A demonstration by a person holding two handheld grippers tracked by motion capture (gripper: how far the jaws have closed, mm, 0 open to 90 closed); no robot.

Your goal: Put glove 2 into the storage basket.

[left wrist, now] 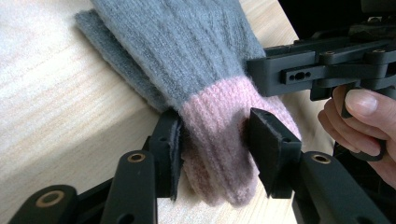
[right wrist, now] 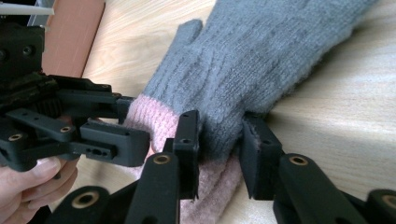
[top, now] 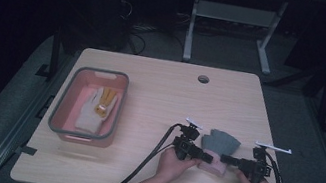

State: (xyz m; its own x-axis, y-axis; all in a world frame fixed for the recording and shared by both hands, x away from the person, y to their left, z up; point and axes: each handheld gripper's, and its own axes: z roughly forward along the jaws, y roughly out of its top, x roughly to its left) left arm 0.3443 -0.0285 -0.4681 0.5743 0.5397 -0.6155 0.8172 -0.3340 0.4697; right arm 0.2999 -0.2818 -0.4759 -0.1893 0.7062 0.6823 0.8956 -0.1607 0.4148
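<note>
A grey knit glove (top: 223, 142) with a pink cuff (top: 214, 169) lies flat on the wooden table (top: 160, 96), near its front right. My left gripper (top: 208, 156) comes in from the left and its jaws pinch the pink cuff (left wrist: 219, 149) from both sides. My right gripper (top: 225, 159) comes in from the right; in the right gripper view its jaws squeeze the glove (right wrist: 261, 60) where grey meets pink. In the left gripper view the right gripper (left wrist: 280, 70) sits just beyond the cuff. A hand holds each gripper.
A pink bin with a grey rim (top: 119, 109) stands at the table's left and holds a white and yellow glove (top: 94, 110). A round cable hole (top: 203, 79) is near the far edge. Black cables (top: 149, 160) trail off the front edge.
</note>
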